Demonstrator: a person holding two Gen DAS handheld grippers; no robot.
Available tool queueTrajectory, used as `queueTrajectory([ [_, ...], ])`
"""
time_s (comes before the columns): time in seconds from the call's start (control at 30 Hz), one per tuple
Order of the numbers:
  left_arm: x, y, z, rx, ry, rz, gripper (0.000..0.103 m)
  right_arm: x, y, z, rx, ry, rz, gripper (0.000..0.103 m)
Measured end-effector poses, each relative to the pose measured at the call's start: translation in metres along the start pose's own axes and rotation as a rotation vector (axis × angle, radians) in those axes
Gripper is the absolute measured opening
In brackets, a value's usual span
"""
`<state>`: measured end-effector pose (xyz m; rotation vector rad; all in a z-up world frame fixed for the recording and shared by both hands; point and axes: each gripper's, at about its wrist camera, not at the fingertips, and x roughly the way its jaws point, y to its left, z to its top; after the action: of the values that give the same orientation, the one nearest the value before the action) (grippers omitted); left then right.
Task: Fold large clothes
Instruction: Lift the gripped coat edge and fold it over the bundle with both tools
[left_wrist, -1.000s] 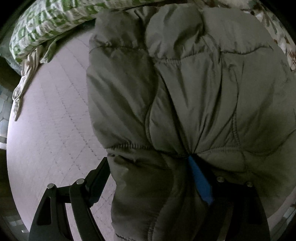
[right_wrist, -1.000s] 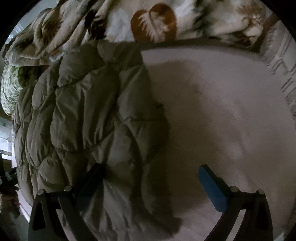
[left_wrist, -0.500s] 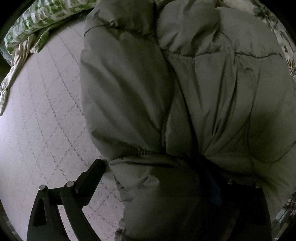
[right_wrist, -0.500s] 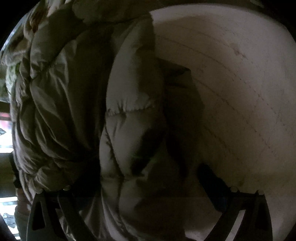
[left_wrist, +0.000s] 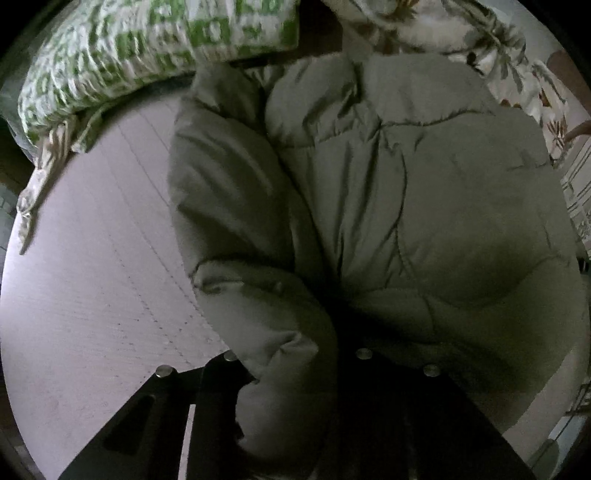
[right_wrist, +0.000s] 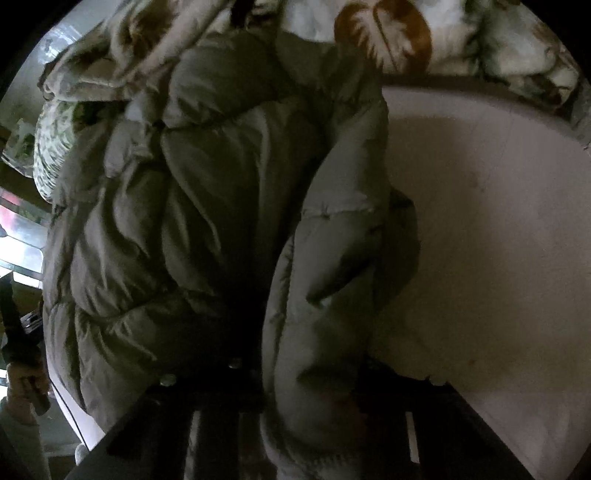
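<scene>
A large olive-grey quilted puffer jacket (left_wrist: 406, 206) lies bunched on a pale quilted bed. It also fills the right wrist view (right_wrist: 207, 206). My left gripper (left_wrist: 295, 369) is shut on a fold of the jacket's near edge, and the fabric hides its pads. My right gripper (right_wrist: 306, 373) is shut on another thick fold of the jacket (right_wrist: 332, 277), lifted off the bed, with the fabric draped over both fingers.
A green-and-white patterned pillow (left_wrist: 129, 48) lies at the back left. A leaf-print duvet (right_wrist: 388, 33) is heaped along the back. The pale bed sheet (right_wrist: 498, 240) lies to the right of the jacket and also to its left (left_wrist: 85, 277).
Both grippers have closed on folds of the jacket. The right one was open beside it a second ago and now holds a raised fold; the jacket is more bunched.
</scene>
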<state>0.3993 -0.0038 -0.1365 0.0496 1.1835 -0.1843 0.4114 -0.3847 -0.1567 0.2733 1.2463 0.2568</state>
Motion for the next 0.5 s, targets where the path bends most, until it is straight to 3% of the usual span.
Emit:
queueTrajectory([
  [0.07, -0.009, -0.001, 0.001, -0.002, -0.02, 0.004, 0.025, -0.011, -0.002, -0.008, -0.038, 0.007, 0.051, 0.025],
  [0.23, -0.032, -0.007, -0.01, 0.01, -0.051, 0.004, 0.024, -0.037, -0.019, -0.006, -0.041, -0.037, 0.069, 0.025],
  [0.5, -0.074, -0.017, -0.008, 0.028, -0.117, -0.01, 0.024, -0.087, -0.013, -0.013, -0.057, -0.104, 0.087, 0.025],
])
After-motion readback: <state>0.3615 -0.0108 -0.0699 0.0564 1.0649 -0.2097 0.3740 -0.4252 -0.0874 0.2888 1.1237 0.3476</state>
